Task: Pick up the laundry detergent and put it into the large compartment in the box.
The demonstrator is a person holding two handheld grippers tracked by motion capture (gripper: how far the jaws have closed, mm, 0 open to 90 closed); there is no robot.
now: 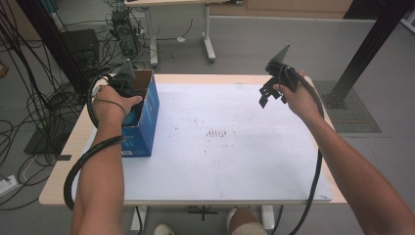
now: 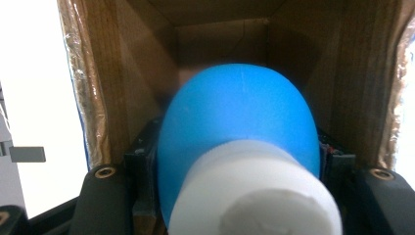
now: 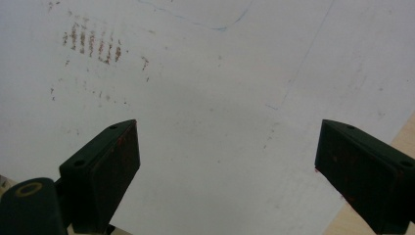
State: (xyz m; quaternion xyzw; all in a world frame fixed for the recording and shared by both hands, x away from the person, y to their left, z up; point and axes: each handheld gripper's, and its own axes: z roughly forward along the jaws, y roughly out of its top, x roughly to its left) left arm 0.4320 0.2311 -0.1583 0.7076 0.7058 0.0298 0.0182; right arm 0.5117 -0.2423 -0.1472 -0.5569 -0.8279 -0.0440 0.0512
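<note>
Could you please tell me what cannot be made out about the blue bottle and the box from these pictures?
- Blue bottle, left gripper view: its lower end and the box floor are hidden behind its own body; the white cap is blurred.
- High view: the person's left hand and left hand-held gripper cover the bottle and the blue box's opening.
- Box print: too small.

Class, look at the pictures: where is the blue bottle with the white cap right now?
The blue bottle is inside the open cardboard box at the table's left side, clamped in the left tool, white cap facing the camera in the left gripper view.
</note>
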